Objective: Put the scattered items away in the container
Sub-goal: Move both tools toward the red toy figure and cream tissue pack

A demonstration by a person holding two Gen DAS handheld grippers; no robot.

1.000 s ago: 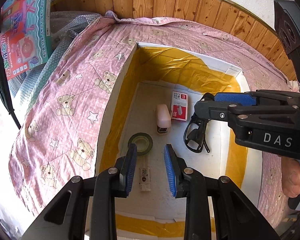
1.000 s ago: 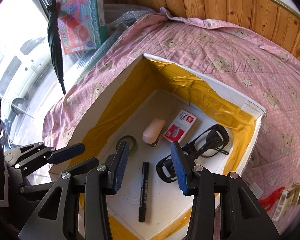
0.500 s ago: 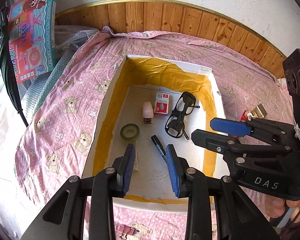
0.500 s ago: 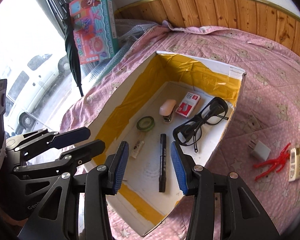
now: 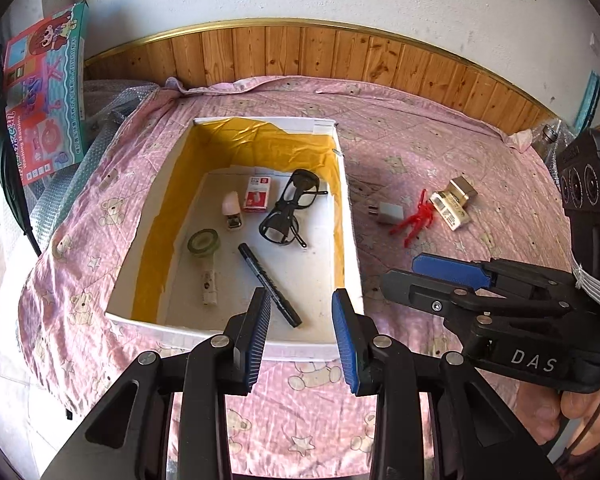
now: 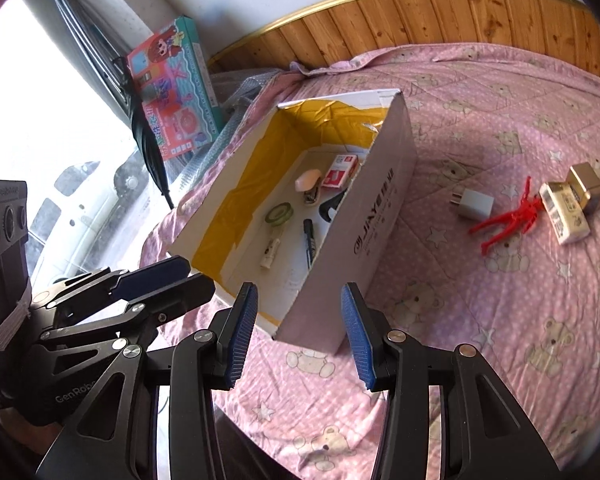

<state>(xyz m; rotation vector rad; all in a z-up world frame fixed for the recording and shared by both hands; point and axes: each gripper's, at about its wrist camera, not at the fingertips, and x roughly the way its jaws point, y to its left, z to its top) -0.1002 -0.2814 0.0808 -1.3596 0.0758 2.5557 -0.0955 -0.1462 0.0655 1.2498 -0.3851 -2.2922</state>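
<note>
Four things lie outside the box (image 5: 350,216) on the quilt (image 6: 480,304), beside its right wall: charger (image 6: 475,204), red clip (image 6: 510,218), two small packets (image 6: 565,212). Left gripper (image 5: 302,334) and right gripper (image 6: 300,336) hang empty, fingers wide. Reaching across could knock the wall; the thin clip may slip.

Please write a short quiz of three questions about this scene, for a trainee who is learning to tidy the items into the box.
1. True or false: the marker lies inside the box.
2. Which item is outside the box, on the quilt? A) glasses B) tape roll C) charger
3. Fill in: the left gripper and the right gripper are both ____ and hold nothing.

Key: 1 true; 2 C; 3 open.
</note>
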